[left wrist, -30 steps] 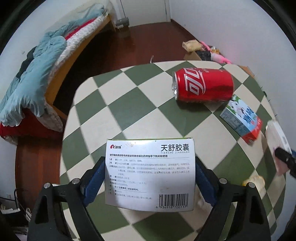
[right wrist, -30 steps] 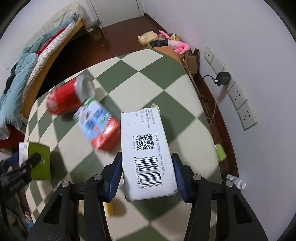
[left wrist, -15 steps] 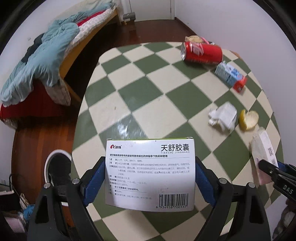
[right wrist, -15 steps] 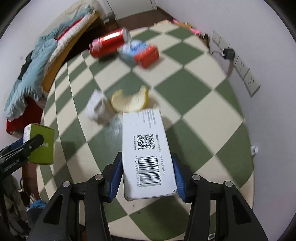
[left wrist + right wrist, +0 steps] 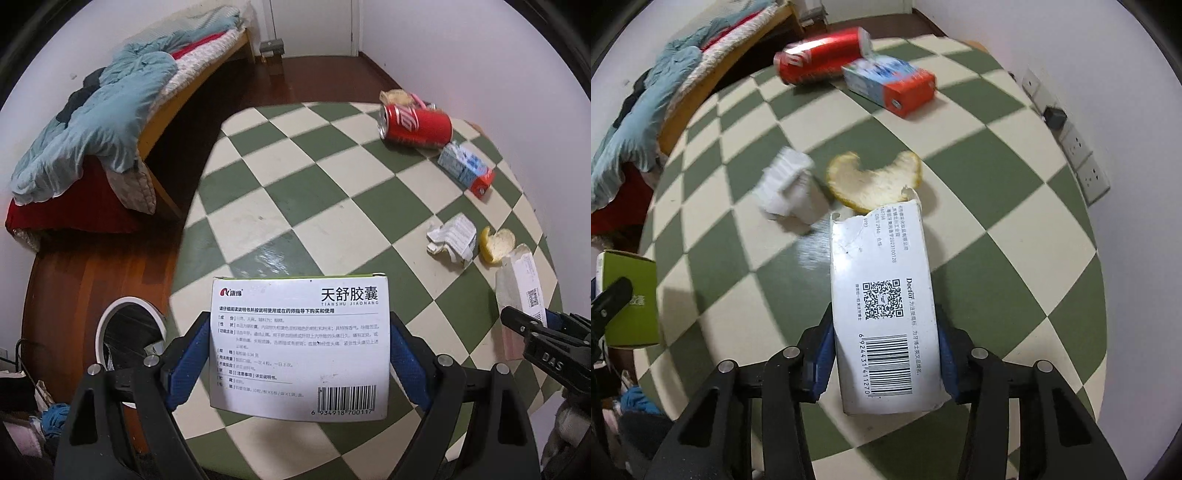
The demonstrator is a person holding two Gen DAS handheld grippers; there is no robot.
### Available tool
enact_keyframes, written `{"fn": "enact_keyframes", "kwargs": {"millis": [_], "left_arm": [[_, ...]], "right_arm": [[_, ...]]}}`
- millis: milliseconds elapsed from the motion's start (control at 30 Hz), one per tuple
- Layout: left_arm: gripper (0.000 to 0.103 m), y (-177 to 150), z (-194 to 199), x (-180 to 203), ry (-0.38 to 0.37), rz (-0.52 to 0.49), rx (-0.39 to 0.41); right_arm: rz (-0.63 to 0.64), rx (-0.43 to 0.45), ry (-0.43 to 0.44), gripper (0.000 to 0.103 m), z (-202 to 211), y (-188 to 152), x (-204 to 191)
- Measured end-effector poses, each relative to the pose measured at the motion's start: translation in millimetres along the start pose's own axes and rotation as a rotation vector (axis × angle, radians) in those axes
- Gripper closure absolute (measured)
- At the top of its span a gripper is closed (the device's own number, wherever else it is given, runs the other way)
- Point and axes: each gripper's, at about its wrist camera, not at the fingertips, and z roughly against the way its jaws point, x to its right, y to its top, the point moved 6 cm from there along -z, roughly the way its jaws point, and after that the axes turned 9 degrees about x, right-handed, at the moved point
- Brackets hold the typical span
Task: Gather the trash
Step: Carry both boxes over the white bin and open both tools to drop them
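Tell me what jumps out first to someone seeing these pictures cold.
Each hand-held gripper fills the foreground clamped on a box: the left hand-held gripper grips a white medicine box, the right hand-held gripper a torn white carton. Beyond, a red cola can lies on its side at the far edge of the green-checked table.

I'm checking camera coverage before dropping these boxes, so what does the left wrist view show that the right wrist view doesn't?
Only the left wrist view shows the white round trash bin on the wooden floor beside the table, and the printed face of the white medicine box in the left gripper.

Only the right wrist view shows the white wall sockets.

Both show the red soda can, crumpled white paper, yellow citrus peel and checkered tabletop.
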Motion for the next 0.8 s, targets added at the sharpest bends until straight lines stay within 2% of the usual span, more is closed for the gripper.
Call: {"fn": "enact_keyframes", "kwargs": {"millis": [200,333,467,633,800], "left_arm": [[0.015,12.0,37.2,-43.6,0.009,0.056,0.069],[0.015,19.2,63.0,-94.2,0.043,0.113,0.113],[0.015,19.0,85.3,-162.1,0.099,0.181,0.141],[0.015,-2.9,82.2,-248.7,0.159,0.281,0.097],[0.015,-37.1,51.4,-319.7,0.197,0.354,0.003]], "right_arm": [[0.051,0.106,0.103,0.054,49.6,23.0,-60.5],[0.114,0.163,0.207,0.054,75.6,38.3,-128.1],[0.175,0.176,0.327,0.054,89.8,44.6,-205.1],[0.268,0.126,0.452,0.054,77.2,26.8,-315.5],[0.340,0.009,0.511,0.054,27.8,-11.7,-410.7]]}}
